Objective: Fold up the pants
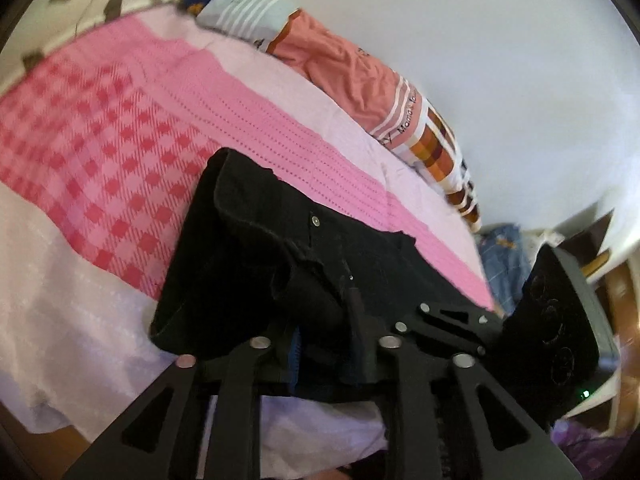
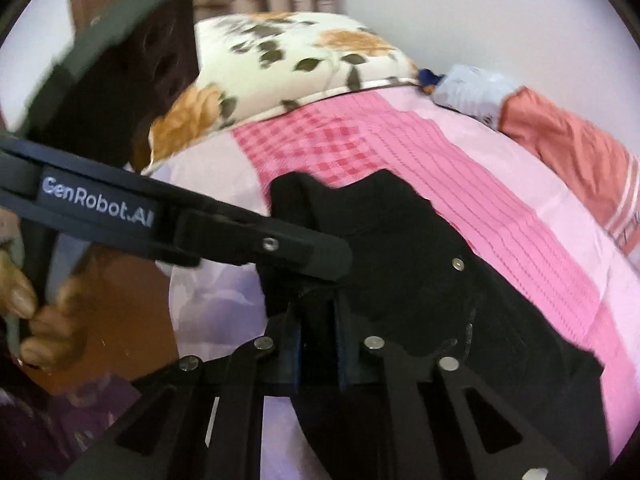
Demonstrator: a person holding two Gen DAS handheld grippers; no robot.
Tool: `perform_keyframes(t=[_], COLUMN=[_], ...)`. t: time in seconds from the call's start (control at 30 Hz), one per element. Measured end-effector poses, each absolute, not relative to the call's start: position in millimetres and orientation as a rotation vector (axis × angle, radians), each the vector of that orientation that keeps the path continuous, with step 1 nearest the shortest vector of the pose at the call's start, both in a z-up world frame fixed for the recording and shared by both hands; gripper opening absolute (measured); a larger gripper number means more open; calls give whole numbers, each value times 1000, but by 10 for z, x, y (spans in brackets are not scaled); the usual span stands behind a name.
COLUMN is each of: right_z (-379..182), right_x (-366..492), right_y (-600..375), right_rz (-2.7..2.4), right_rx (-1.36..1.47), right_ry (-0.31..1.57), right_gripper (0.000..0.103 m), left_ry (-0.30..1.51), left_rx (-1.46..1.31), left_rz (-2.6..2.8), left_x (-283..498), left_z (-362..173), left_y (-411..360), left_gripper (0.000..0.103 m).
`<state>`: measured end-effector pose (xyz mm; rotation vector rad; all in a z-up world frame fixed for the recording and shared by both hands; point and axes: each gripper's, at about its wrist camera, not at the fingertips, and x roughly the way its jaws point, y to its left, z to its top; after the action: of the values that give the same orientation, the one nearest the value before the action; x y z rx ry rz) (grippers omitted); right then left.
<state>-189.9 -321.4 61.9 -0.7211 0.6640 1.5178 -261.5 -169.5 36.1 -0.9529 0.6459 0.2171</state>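
Each wrist camera looks forward along its own fingers, low and close over the bed's (image 1: 100,128) near edge. Both views share the black pants (image 1: 256,264) and the pink checked bedcover (image 2: 360,140).

The pants (image 1: 280,264) lie on the bedspread (image 1: 100,152) near the bed's front edge — a pillow (image 2: 288,68) at its head, folded clothes (image 1: 352,76) along the wall behind

bare bedspread (image 1: 100,152) beyond pants (image 1: 256,248), pillow (image 2: 288,60) behind
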Motion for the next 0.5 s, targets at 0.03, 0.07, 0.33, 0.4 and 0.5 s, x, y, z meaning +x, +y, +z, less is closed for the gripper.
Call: perform_keyframes(t=[0.03, 0.07, 0.33, 0.4, 0.5], right_z=[640, 696, 955, 524, 105], right_x=[-1876, -1861, -1993, -2105, -2163], right_y=[-3208, -3232, -3252, -3077, -3045], right_rz=[1498, 1468, 1368, 1390, 1393], right_rx=[-705, -681, -520, -605, -645], right_ry=[666, 656, 446, 542, 632], right_gripper=[9, 9, 10, 10, 12], left_ry=[642, 628, 524, 595, 607], left_rx=[-986, -997, -719, -844, -1030], left_rz=[194, 169, 168, 202, 272], left_x=[-2571, -2515, -2317, -2471, -2894], left_z=[341, 380, 1028, 500, -106], left_y=[-1623, -1571, -1605, -1457, -1287], left_gripper=[31, 31, 31, 31, 32])
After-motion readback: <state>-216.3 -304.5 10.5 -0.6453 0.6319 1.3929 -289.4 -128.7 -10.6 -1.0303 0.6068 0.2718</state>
